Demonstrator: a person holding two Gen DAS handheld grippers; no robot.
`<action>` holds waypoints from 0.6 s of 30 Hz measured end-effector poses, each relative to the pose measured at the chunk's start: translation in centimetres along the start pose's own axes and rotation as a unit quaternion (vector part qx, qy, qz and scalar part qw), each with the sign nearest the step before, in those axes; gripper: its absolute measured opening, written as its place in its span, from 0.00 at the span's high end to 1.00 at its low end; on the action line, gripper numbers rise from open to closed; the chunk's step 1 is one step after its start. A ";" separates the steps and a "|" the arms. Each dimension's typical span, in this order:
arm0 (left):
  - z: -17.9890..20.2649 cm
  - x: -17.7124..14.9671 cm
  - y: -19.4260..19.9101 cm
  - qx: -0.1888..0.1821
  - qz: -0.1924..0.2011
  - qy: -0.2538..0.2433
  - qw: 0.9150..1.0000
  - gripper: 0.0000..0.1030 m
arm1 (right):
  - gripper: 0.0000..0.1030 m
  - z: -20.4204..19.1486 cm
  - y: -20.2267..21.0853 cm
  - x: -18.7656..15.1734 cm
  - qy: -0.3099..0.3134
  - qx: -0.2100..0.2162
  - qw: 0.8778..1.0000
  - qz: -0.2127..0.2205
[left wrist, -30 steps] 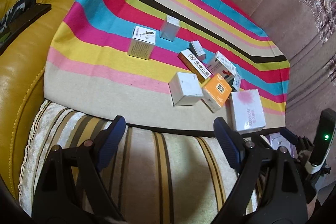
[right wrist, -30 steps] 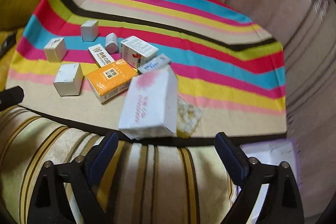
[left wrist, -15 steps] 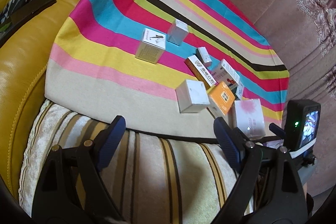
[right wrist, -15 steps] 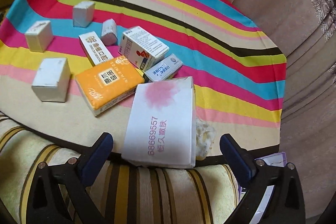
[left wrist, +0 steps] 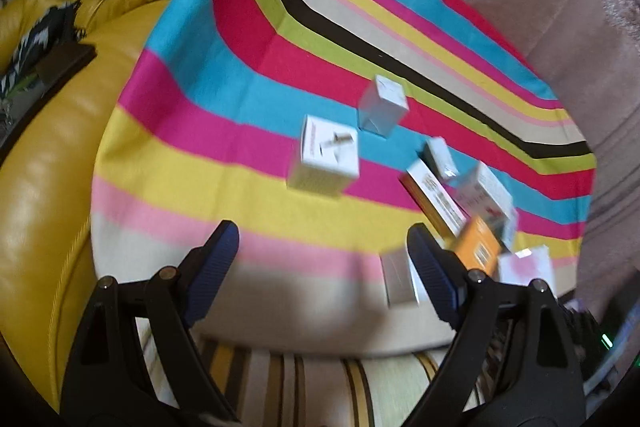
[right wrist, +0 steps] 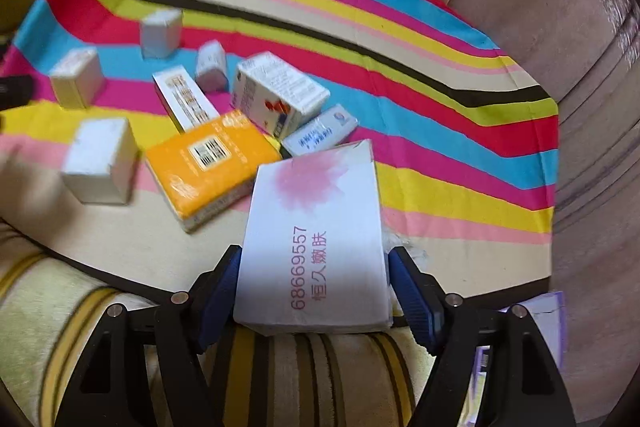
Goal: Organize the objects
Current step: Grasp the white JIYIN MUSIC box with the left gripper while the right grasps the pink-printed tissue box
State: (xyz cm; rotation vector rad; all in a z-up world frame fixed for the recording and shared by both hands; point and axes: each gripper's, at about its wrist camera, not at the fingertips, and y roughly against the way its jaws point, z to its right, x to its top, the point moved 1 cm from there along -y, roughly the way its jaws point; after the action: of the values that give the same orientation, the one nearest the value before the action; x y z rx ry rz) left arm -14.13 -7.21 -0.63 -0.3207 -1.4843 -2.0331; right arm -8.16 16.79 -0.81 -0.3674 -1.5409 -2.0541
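Several small cartons lie on a striped cloth point(right wrist: 440, 131). My right gripper point(right wrist: 314, 255) is closing its jaws on a white box with a pink flower point(right wrist: 316, 227); both blue pads sit against the box's long sides at its near end. An orange box point(right wrist: 212, 163) and a white cube box point(right wrist: 100, 163) lie to its left. In the left wrist view my left gripper point(left wrist: 322, 231) hangs open over bare cloth, with nothing between its fingers. A white box point(left wrist: 328, 159) and a grey-white box point(left wrist: 382, 107) stand beyond it; the flower box point(left wrist: 524, 265) shows at the right.
The cloth lies on a striped cushion point(left wrist: 320, 387), with a yellow leather sofa arm point(left wrist: 40, 187) to the left and a pinkish fabric backrest point(right wrist: 560, 27) behind. A dark flat object point(left wrist: 60, 63) rests on the sofa arm. A pale purple paper point(right wrist: 548, 315) lies by the cloth's right corner.
My right gripper dropped closer to the flower box and its jaws came in around it. My left gripper moved forward over the cloth, toward the white box.
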 end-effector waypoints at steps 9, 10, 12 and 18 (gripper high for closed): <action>2.4 2.9 -5.3 0.061 -0.018 -0.062 0.996 0.24 | 0.28 1.9 2.7 -0.5 -0.055 0.046 0.995 0.074; 2.5 2.9 -6.2 0.068 -0.029 -0.068 0.995 0.30 | 0.28 2.1 2.7 -0.5 -0.058 0.047 0.994 0.076; 2.3 2.8 -6.9 0.070 -0.037 -0.068 0.995 0.54 | 0.28 2.2 2.6 -0.5 -0.063 0.049 0.994 0.078; 2.2 2.4 -4.7 0.064 0.005 -0.073 0.995 0.55 | 0.28 3.0 2.2 -1.0 -0.086 0.069 0.991 0.075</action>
State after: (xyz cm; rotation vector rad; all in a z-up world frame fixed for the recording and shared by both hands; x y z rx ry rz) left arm -19.14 -5.03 -2.37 -0.4296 -1.6898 -1.9312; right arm -6.40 19.43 1.35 -0.6013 -1.6904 -1.8302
